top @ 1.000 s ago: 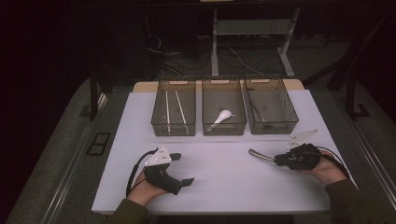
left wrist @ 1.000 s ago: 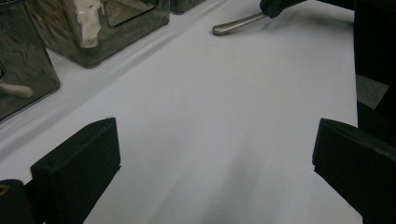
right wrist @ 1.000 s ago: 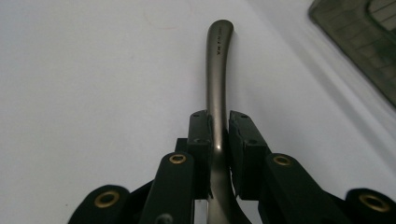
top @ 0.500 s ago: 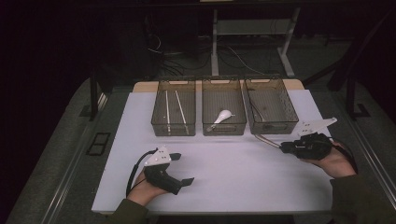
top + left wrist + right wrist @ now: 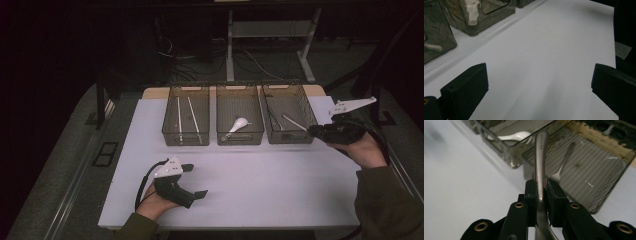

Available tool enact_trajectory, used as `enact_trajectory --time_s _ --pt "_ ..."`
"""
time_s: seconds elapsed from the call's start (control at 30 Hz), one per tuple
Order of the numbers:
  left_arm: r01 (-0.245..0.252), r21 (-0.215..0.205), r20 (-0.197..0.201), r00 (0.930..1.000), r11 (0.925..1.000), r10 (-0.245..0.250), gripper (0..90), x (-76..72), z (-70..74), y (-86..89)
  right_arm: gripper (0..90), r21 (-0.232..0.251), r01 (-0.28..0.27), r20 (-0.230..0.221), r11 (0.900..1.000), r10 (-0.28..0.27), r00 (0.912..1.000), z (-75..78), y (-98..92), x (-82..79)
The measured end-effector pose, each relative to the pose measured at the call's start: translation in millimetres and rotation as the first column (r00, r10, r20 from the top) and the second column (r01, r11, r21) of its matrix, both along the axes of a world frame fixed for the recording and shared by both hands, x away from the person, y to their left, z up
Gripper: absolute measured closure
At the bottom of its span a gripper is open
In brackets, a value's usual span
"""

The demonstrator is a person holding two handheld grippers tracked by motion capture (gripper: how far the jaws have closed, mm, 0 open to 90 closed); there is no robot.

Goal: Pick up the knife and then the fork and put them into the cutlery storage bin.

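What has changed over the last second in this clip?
The right gripper, shut on a metal utensil, has risen off the table and moved back to the right bin, its handle now over the rim. The grip has not changed. The left gripper stays open and resting on the table; the white spoon and chopsticks lie as before.

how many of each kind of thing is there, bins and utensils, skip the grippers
clear bins: 3
white sticks: 2, both in the left bin
white spoon: 1, in the middle bin
metal utensils: 2, one clamped in the right gripper, one lying in the right bin
total: 8
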State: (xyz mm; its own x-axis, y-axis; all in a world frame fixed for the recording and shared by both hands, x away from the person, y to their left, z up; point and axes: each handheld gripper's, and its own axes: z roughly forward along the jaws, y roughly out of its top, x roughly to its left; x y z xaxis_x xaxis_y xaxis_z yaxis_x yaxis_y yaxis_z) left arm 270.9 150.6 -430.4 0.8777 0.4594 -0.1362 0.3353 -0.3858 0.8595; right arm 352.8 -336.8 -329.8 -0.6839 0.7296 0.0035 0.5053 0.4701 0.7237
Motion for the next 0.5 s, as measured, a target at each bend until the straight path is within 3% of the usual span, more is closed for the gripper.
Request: enact_trajectory --time_s 0.23,0.5 --pt "-0.001 -0.002 0.000 1.0000 1.0000 0.001 0.5 -0.3 0.2 0.5 79.5 -0.001 0.045 -0.001 0.999 -0.045 0.9990 9.4 1.6 22.7" --pt "0.002 -0.004 0.001 1.0000 1.0000 -0.002 0.5 -0.4 0.3 0.1 79.5 -0.036 0.100 -0.036 0.994 -0.101 0.9942 -3.2 9.1 60.6"
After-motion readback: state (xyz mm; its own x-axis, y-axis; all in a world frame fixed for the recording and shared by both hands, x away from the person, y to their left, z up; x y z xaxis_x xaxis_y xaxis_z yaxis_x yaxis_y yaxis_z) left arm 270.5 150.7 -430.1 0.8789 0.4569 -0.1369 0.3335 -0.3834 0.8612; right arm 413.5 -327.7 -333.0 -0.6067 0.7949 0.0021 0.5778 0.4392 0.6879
